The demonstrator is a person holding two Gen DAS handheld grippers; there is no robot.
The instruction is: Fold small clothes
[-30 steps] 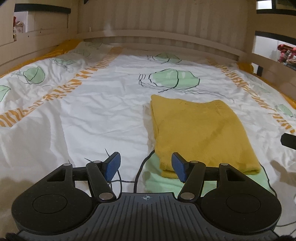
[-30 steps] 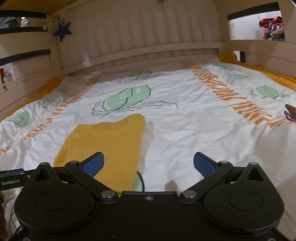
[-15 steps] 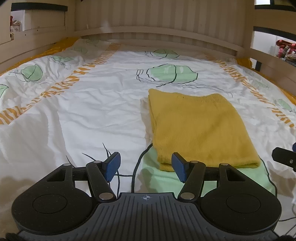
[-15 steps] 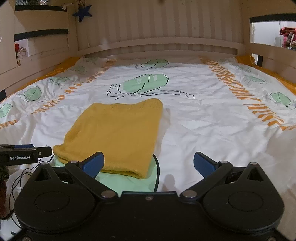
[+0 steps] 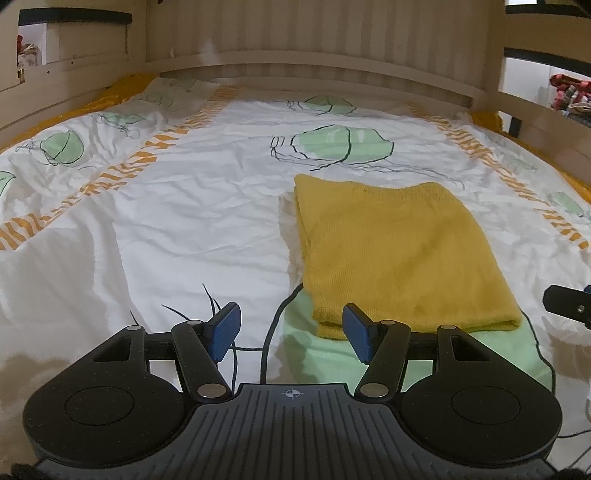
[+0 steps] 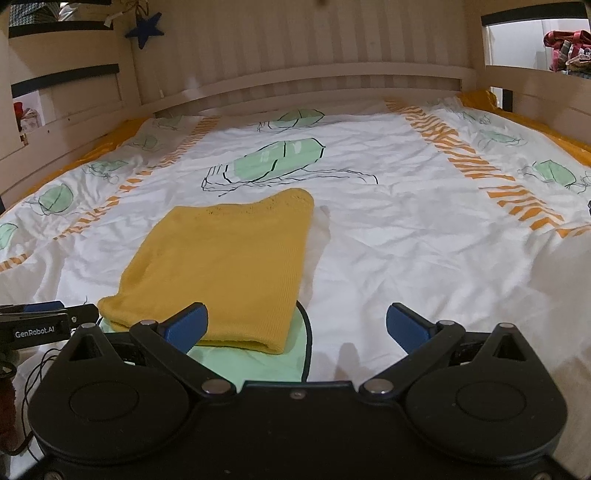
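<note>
A mustard-yellow knitted garment (image 5: 402, 251) lies folded into a flat rectangle on the bed, its near edge over a green leaf print. In the right wrist view the same garment (image 6: 225, 266) sits ahead and to the left. My left gripper (image 5: 291, 332) hovers just short of the garment's near left corner, open, with nothing between its blue pads. My right gripper (image 6: 297, 325) stands wide open off the garment's near right corner, also empty. The tip of the left gripper (image 6: 40, 317) shows at the left edge of the right wrist view.
A white duvet (image 5: 184, 221) with green leaves and orange stripes covers the bed. A wooden slatted headboard (image 5: 314, 33) and side rails (image 6: 535, 88) enclose it. A blue star (image 6: 144, 29) hangs at the back left. Wide bare duvet lies left and right of the garment.
The right gripper's view has pulled back and swung, so the whole folded garment now shows where earlier only its near part did. The left gripper has stayed put. Both grippers kept their opening.
</note>
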